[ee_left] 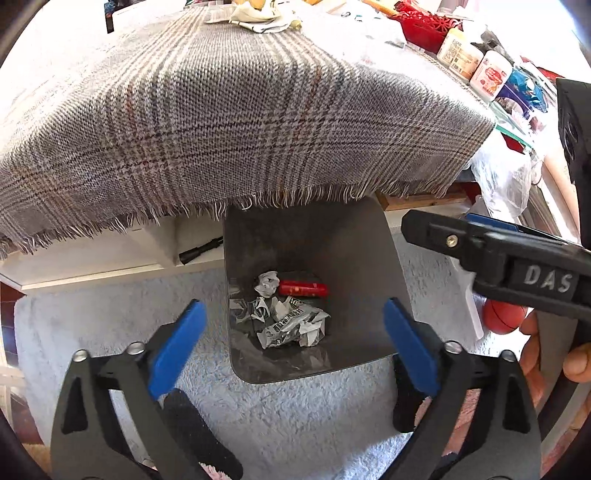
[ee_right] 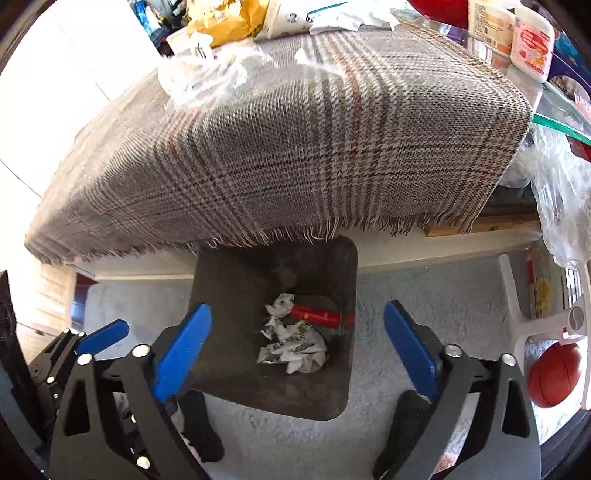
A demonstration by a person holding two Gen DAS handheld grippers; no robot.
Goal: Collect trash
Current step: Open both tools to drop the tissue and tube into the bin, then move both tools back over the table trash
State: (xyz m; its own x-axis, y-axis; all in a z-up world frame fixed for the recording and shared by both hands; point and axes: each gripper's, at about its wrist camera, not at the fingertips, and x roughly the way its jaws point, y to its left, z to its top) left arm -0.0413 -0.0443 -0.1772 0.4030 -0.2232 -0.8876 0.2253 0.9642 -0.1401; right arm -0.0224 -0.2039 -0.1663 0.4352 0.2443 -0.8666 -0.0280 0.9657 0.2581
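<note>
Both grippers hang over a dark square trash bin (ee_left: 354,258) that stands on a pale blue shaggy rug (ee_left: 110,325), its far rim tucked just under the fringed edge of a grey plaid cloth (ee_left: 229,118) draped over the table. The left gripper (ee_left: 293,345) has its blue-padded fingers (ee_left: 177,347) spread wide with nothing between them, framing the bin's opening from above. The right gripper (ee_right: 297,349) is likewise wide open and empty-handed, its blue pads (ee_right: 410,347) straddling the same bin; in the left wrist view it reaches in from the right edge as a black body marked "DAS", with the person's hand (ee_left: 554,354) behind it. At the bottom of the bin lie the collected pieces: a crumpled printed wrapper (ee_left: 291,323) nearest the cameras, a small white paper wad (ee_left: 267,282) at the far left, and a red tube (ee_left: 303,288) lying on its side just beside the wad. On the cloth, a crinkled clear plastic wrapper (ee_right: 201,79) sits near the far left part of the tabletop, with yellow packaging (ee_right: 225,18) beyond it. White jars with pink labels (ee_left: 491,75) crowd the table's right end, and an orange ball (ee_right: 554,374) rests on the floor to the right, well apart from the bin.
</note>
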